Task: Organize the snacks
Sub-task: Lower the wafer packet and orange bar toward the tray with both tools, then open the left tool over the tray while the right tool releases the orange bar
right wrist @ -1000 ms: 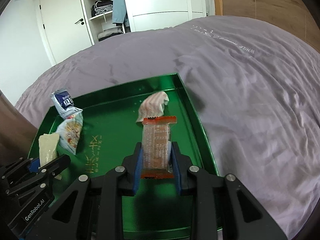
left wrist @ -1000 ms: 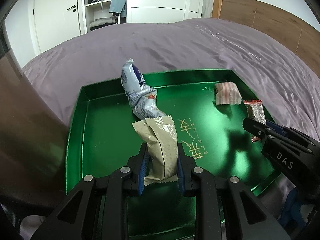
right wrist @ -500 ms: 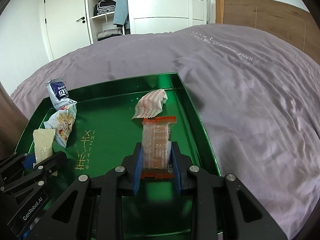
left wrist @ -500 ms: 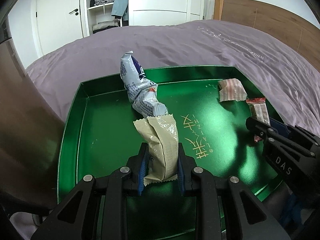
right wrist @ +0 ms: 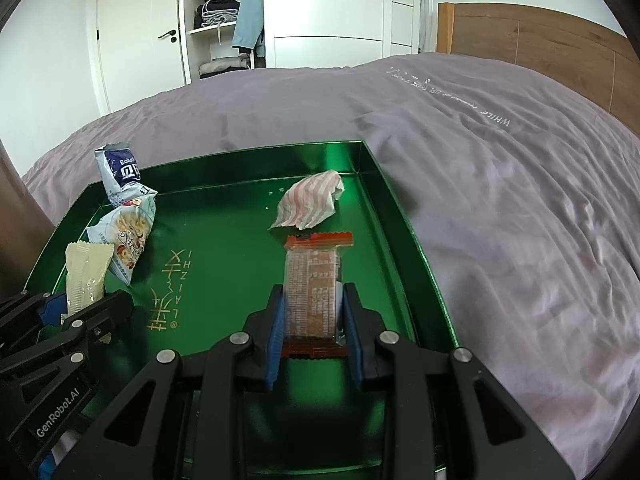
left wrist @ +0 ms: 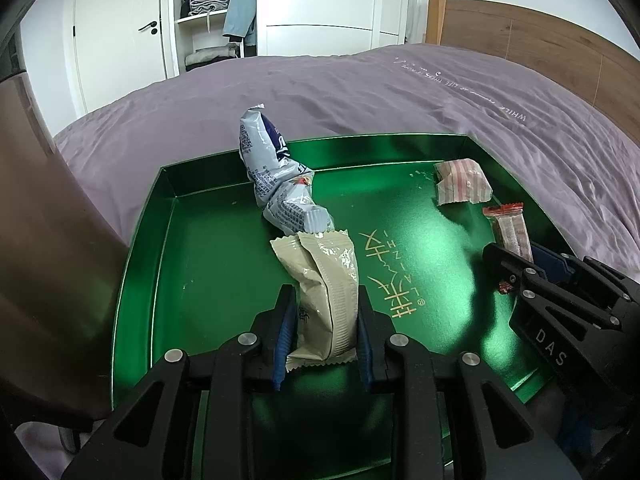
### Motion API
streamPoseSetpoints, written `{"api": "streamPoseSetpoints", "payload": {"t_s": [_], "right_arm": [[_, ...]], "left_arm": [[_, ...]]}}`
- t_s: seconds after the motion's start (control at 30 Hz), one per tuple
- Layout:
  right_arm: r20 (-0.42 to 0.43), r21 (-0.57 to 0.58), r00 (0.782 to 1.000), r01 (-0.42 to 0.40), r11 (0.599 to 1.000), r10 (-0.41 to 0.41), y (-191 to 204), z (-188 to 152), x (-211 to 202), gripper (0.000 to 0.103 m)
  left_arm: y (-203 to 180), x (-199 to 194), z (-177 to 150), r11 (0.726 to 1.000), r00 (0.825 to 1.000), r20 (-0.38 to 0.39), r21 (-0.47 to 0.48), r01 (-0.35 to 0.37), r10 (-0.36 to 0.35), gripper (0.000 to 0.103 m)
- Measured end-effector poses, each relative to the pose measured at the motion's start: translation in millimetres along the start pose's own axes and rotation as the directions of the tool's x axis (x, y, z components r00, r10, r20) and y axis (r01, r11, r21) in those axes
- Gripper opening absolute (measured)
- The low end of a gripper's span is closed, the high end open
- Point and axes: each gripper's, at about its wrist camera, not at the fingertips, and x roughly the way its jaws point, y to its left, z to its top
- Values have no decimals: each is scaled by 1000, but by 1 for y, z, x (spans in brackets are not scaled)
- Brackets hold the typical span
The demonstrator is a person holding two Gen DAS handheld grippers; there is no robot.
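The left gripper (left wrist: 324, 308) had its jaws pinched on a beige snack packet (left wrist: 326, 292), blue pads (left wrist: 285, 332) pressing both long sides; small dark print on the packet's lower left was too small to read. Just ahead of those jaws, touching the packet's crimped top edge, lay a crumpled blue-and-white snack bag (left wrist: 276, 184), its rear end propped against the far wall of the green tray (left wrist: 200, 264). From the right wrist view its upper part showed "Bake" above a large white character, and its lower part a picture of round pieces. To the right of the left jaws, gold characters with "LAIHN" were printed on the tray floor (left wrist: 394, 276), reading upside down from this side. The right gripper (right wrist: 314, 312) had its jaws clamped on an orange-edged bar wrapper (right wrist: 314, 288), whose clear middle carried dense print, not legible. Directly beyond those jaws, almost touching the wrapper's far crimp, lay a red-and-white striped wrapper (right wrist: 310, 202) near the tray's far right corner. The right gripper's body read "DAS" (left wrist: 550, 346) in the left wrist view; the left gripper's body read "GenRobot.AI" (right wrist: 58, 414) in the right wrist view. The tray sat on a purple bedcover (right wrist: 500, 200), which carried white embroidered script, partly readable as "WHILE".
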Motion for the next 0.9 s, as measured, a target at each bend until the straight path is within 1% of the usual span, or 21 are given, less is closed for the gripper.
{"api": "streamPoseSetpoints", "payload": {"t_s": [0.17, 0.23, 0.3, 0.37, 0.5, 0.57, 0.6, 0.63, 0.9], "right_arm": [[0, -3, 1000, -1, 1000, 1, 1, -2, 0, 0], [0, -15, 1000, -2, 1000, 2, 3, -2, 1, 0], [1, -24, 1000, -2, 1000, 2, 4, -2, 1, 0], [1, -27, 1000, -5, 1000, 5, 3, -2, 1, 0], [3, -31, 1000, -7, 999, 8, 2, -1, 3, 1], [3, -36, 1000, -11, 999, 11, 3, -1, 3, 5], [3, -40, 1000, -13, 999, 13, 5, -2, 3, 12], [4, -45, 1000, -10, 999, 10, 6, -2, 4, 14], [4, -42, 1000, -13, 999, 13, 5, -3, 5, 14]], "left_arm": [[1, 0, 0, 1000, 1000, 0, -4, 4, -4, 25], [1, 0, 0, 1000, 1000, 1, -3, 10, -10, 27], [-1, 1, 0, 1000, 1000, 1, 2, 10, -10, 34], [-1, 2, 0, 1000, 1000, -2, 4, 3, -3, 49], [-2, 3, -1, 1000, 1000, -3, 3, -8, 8, 54], [-3, 5, -1, 1000, 1000, -5, 4, -10, 10, 64], [-3, 5, -1, 1000, 1000, -5, 2, -13, 13, 66], [-3, 5, -1, 1000, 1000, -5, 1, -16, 16, 67], [0, 7, -3, 999, 999, -1, -16, -32, 32, 73]]}}
